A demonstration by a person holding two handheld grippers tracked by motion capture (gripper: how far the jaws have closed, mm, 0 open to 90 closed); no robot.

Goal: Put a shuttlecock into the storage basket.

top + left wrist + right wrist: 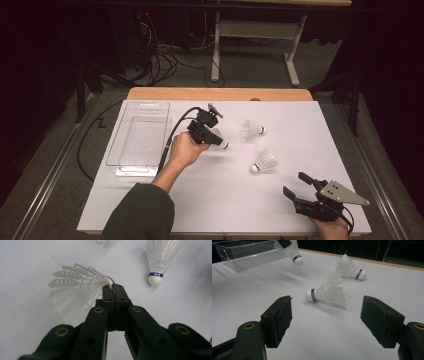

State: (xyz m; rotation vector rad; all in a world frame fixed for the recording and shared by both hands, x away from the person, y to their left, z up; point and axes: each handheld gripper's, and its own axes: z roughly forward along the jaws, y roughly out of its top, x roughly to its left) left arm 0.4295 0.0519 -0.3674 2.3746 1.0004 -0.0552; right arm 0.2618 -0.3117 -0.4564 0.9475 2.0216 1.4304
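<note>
Three white shuttlecocks with blue bands are on or over the white table. My left gripper (212, 136) is shut on the feather skirt of one shuttlecock (220, 142), held just above the table near the middle. In the left gripper view the jaws (114, 288) pinch the skirt's edge of that shuttlecock (75, 287), and another shuttlecock (160, 257) lies beyond. The right gripper view shows the held shuttlecock (293, 252) hanging cork down. My right gripper (297, 184) rests at the front right, open and empty (327, 317), facing a lying shuttlecock (328, 291). A third shuttlecock (252, 129) lies farther back.
A clear plastic bin (137, 132) stands at the table's left, open at the top, just left of my left hand. It appears at the far left in the right gripper view (244, 252). The table's wooden far edge (220, 93) runs behind it.
</note>
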